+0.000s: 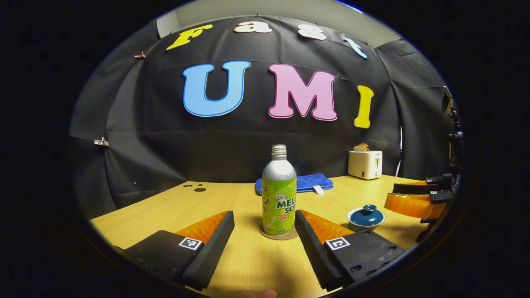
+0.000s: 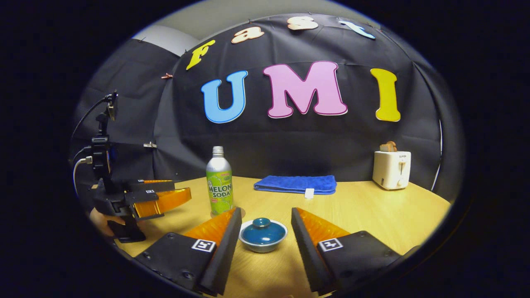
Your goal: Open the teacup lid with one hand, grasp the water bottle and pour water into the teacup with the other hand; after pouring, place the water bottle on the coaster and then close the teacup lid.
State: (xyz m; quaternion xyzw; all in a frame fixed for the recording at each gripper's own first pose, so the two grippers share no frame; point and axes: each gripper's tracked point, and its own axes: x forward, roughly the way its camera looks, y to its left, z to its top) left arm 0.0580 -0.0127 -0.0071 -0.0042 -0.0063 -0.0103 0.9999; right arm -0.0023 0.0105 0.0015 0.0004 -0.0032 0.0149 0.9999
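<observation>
Left gripper view: left gripper hovering wide open, holding nothing, facing bottle standing on coaster on surface; teacup to side, lid on.

Right gripper view: right gripper hovering wide open, empty, teacup between fingers, untouched. Step: lid opening not yet begun. Next: right gripper closing on lid knob, lifting straight.

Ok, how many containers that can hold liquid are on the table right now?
2. The bottle stands on its coaster, ahead of the left tongs. The lidded teacup sits between the right tongs' open fingers. None else visible.
</observation>
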